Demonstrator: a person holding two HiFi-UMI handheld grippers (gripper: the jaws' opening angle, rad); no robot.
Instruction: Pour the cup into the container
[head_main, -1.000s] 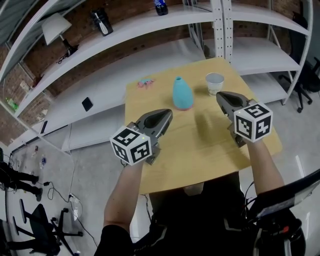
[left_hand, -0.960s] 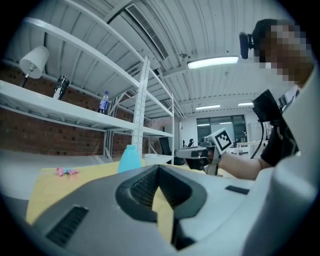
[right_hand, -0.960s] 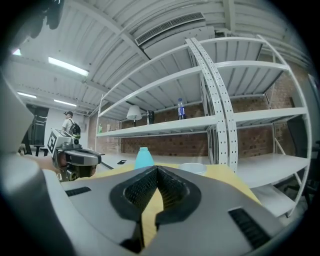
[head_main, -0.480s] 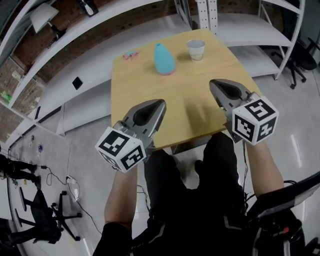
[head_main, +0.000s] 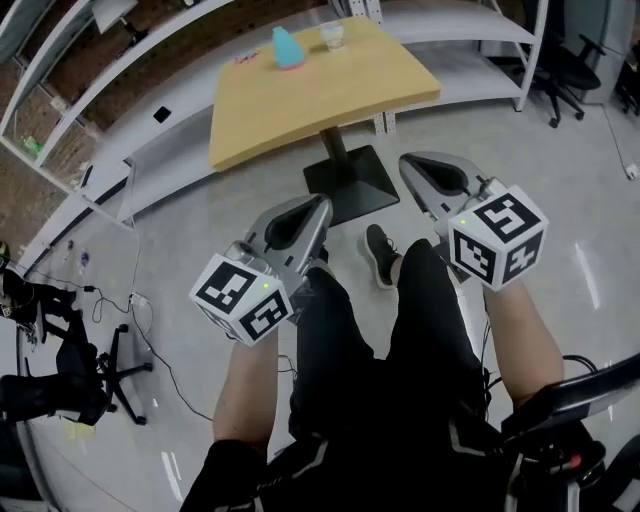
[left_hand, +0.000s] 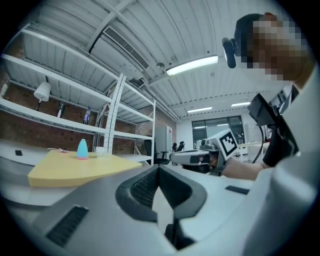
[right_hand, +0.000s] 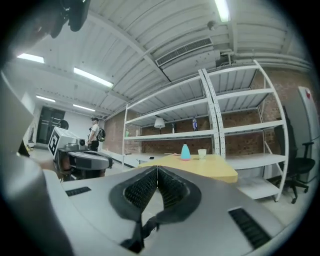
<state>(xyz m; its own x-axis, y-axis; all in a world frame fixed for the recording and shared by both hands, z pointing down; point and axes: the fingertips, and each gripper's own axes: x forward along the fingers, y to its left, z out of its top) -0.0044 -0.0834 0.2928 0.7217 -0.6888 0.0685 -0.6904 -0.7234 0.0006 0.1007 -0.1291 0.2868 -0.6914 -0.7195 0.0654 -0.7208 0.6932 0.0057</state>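
Left gripper (head_main: 318, 207): fingers (left_hand: 142, 186) clenched, nothing between; right gripper (head_main: 410, 162): fingers (right_hand: 141, 187) clenched, likewise empty; both held level over floor (head_main: 180, 230), well apart from bench (head_main: 330, 95).
Cup (head_main: 332, 37): upright near far edge of bench, just beside blue container (head_main: 288, 47).
Step in hand, as we judge: approach, no grasp yet.
To do well: we close on bench first; release right fingers before reaching cup; take cup mid-wall, keep upright; tilt only once lip sits over container opening.
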